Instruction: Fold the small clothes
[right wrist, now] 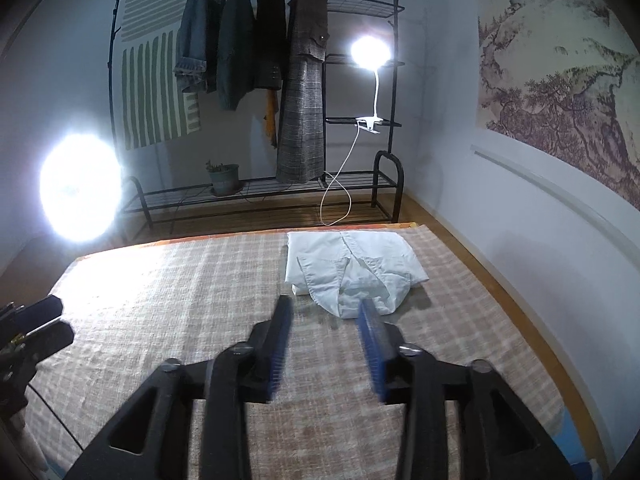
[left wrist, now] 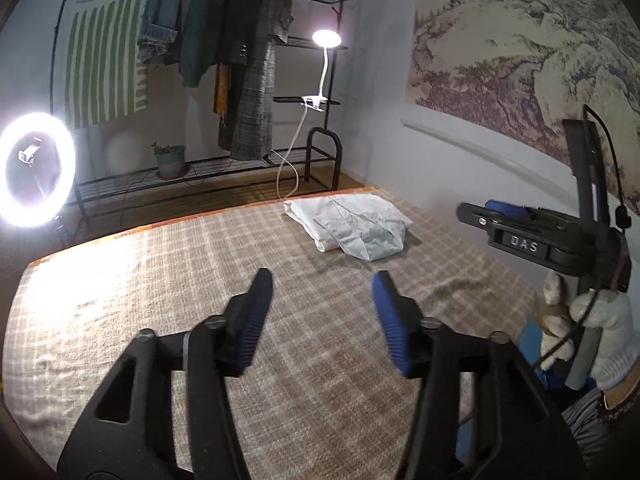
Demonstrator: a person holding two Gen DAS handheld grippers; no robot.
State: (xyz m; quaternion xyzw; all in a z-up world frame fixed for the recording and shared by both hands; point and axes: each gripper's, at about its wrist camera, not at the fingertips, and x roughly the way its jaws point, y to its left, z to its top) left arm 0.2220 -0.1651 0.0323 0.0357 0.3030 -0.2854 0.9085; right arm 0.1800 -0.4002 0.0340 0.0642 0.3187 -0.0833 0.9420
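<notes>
I was working in a home bedroom: a bed with a plaid cover (right wrist: 160, 300), a black clothes rack (right wrist: 360, 120) hung with coats (right wrist: 304, 100), a potted plant (right wrist: 224, 178), and a landscape wall hanging (right wrist: 560, 80).

The right gripper (right wrist: 324, 312) hangs over a bed covered with a beige-and-white checked woven blanket (right wrist: 180, 300), its black jaws with blue ribbed pads standing apart with nothing between them. Just beyond the pad tips lies a folded white cotton shirt (right wrist: 352, 264), collar uppermost, near the far edge of the bed. At the left edge the black tip of the left gripper (right wrist: 38, 320) shows — its jaws are too cropped to judge. Behind the bed stands a black metal clothes rack (right wrist: 360, 184) hung with dark jackets, a white clip-on lamp (right wrist: 370, 54) glowing on its shelf.
</notes>
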